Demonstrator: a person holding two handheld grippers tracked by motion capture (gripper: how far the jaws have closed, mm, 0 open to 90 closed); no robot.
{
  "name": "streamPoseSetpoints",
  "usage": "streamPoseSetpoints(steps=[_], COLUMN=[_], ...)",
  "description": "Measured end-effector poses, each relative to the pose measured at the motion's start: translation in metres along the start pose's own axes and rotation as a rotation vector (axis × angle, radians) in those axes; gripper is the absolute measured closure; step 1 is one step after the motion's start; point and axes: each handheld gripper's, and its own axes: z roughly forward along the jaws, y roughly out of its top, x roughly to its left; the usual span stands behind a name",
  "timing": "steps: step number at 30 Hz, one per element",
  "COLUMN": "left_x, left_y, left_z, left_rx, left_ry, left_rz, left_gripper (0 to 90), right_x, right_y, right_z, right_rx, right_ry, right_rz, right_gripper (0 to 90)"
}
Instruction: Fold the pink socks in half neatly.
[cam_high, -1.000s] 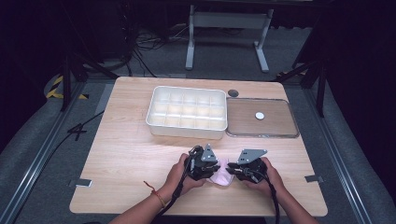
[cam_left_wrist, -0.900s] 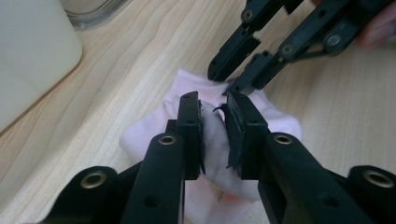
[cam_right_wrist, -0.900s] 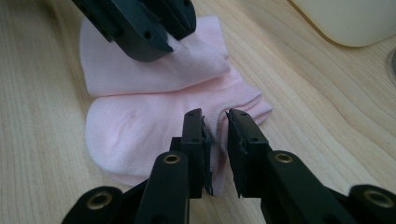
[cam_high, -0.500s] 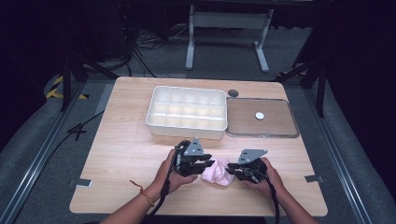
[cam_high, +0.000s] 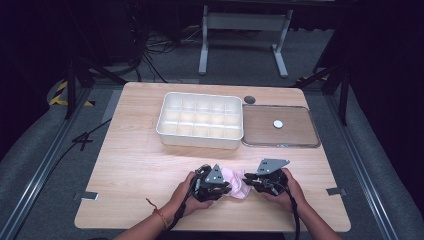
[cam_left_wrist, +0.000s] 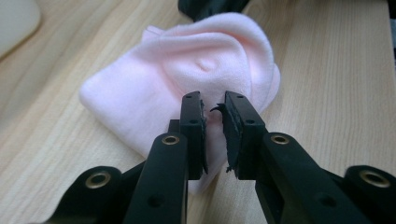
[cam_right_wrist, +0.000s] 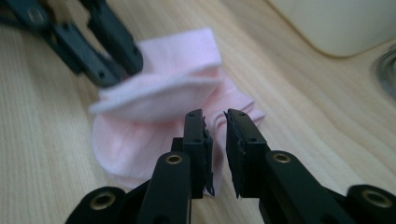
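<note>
Left gripper (cam_left_wrist: 212, 105): jaws nearly closed, a narrow gap, at the 6 o'clock edge of the soft pink folded cloth (cam_left_wrist: 196, 79); grip unclear. Right gripper (cam_right_wrist: 215, 121): same narrow gap, cloth hold uncertain.

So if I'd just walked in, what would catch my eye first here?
Probably the pink cloth, crumpled near the front edge of the wooden table, with the left gripper and the right gripper closing in from either side, jaws slightly apart. Behind it sits a white compartment tray, and beside that a flat brown tray holding one small white disc.
</note>
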Motion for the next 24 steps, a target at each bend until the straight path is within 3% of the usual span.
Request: streamPoseSetpoints(steps=[3, 4, 11, 12, 16, 22, 24], left_x=[0.000, 0.000, 0.001, 0.001, 0.001, 0.004, 0.005], left_y=[-0.001, -0.001, -0.002, -0.003, -0.004, -0.005, -0.007], left_z=[0.002, 0.002, 0.002, 0.003, 0.002, -0.001, -0.005], left_rx=[0.001, 0.005, -0.004, -0.011, -0.004, -0.008, -0.012], left_ry=[-0.003, -0.006, -0.004, -0.004, -0.005, -0.011, 0.003], left_rz=[0.001, -0.015, -0.020, -0.027, -0.033, -0.043, -0.063], left_gripper=[78.0, 78.1, 78.0, 77.9, 78.0, 76.4, 73.7], right_x=[0.001, 0.005, 0.023, 0.029, 0.031, 0.023, 0.022], right_y=[0.003, 0.008, 0.022, 0.025, 0.024, 0.007, 0.003], right_z=[-0.006, -0.011, -0.008, -0.002, 0.007, 0.021, 0.020], right_rx=[-0.039, -0.081, -0.117, -0.106, -0.067, 0.044, 0.030], right_ry=[-0.009, -0.008, 0.015, 0.023, 0.027, 0.012, 0.025], right_rz=[0.002, -0.007, -0.061, -0.084, -0.092, -0.096, -0.082], right_gripper=[79.9, 80.9, 82.5, 83.2, 83.4, 85.6, 86.4])
